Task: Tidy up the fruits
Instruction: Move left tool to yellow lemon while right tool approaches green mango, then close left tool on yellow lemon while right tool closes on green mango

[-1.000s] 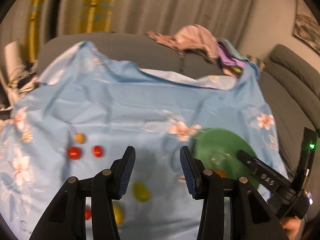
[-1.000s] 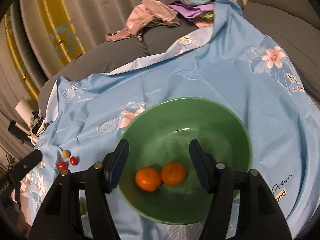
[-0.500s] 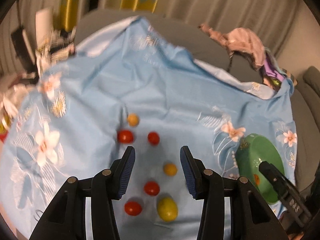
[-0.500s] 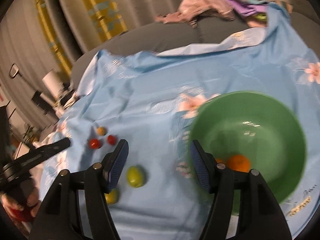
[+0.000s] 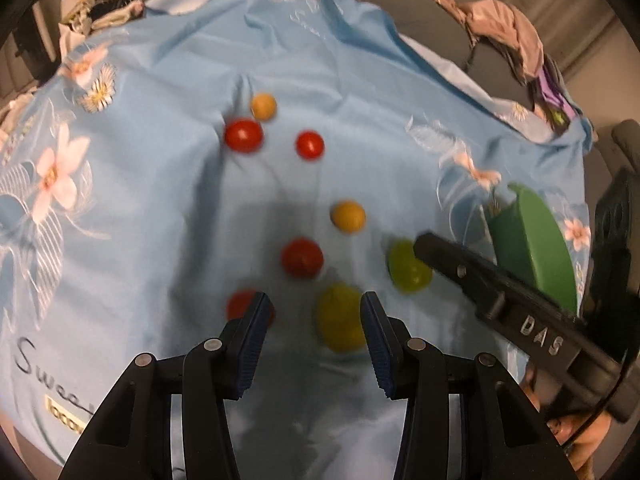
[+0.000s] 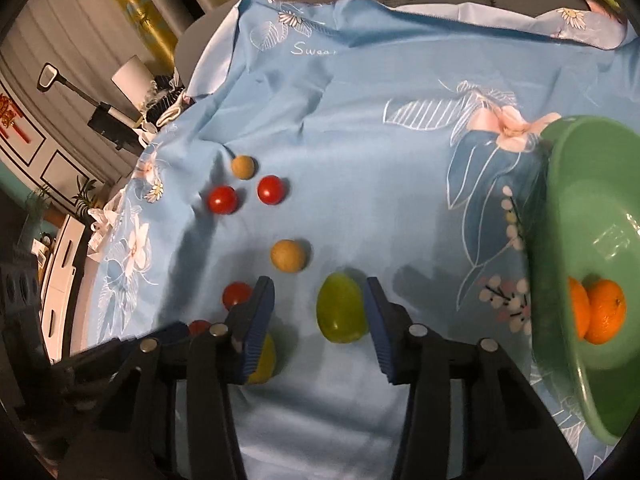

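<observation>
The right gripper point(image 6: 320, 316) has just been closing its jaws, and a green fruit point(image 6: 341, 309) lies between them, against the right pad and clear of the left. Right of it a green bowl point(image 6: 560, 216), cut by the frame, holds two oranges point(image 6: 606, 311). The left gripper point(image 5: 312, 334) stands half-wide, a blurred yellow fruit point(image 5: 340, 322) between its jaws. Ahead lie four red tomatoes point(image 5: 301, 258) and two orange balls point(image 5: 347, 216) on open blue cloth point(image 5: 160, 200).

A blue floral sheet point(image 6: 360, 128) carries scattered small fruits and a green bowl point(image 6: 568, 200).
</observation>
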`<state>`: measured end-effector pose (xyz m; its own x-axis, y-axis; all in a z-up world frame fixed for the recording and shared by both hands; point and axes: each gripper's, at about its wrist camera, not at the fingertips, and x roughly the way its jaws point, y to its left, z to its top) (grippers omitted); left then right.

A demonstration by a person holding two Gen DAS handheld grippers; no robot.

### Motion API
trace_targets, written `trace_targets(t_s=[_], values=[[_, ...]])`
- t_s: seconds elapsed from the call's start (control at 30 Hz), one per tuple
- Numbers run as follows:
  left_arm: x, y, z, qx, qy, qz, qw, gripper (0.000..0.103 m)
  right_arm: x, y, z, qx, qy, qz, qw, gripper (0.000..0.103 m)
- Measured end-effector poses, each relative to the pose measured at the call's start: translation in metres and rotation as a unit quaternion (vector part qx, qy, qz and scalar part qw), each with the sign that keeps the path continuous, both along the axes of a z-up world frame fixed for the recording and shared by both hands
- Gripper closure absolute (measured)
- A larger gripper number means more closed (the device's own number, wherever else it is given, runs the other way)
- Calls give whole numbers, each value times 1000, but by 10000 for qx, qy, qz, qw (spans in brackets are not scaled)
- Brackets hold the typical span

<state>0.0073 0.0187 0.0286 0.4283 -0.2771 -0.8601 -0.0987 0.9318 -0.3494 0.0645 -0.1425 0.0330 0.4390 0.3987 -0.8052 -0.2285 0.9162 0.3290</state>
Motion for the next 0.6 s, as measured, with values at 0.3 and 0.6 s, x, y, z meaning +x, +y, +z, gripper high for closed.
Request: trace_targets(t_s=[0.3,0.6], values=[[1,-25,-12,192,122,-249,9994,57,7,-2,-17,71,359,-59,9993,59],[5,-28,-22,276,92,-188,9994,65,8,2,-26,-103,470,-15,9988,60]])
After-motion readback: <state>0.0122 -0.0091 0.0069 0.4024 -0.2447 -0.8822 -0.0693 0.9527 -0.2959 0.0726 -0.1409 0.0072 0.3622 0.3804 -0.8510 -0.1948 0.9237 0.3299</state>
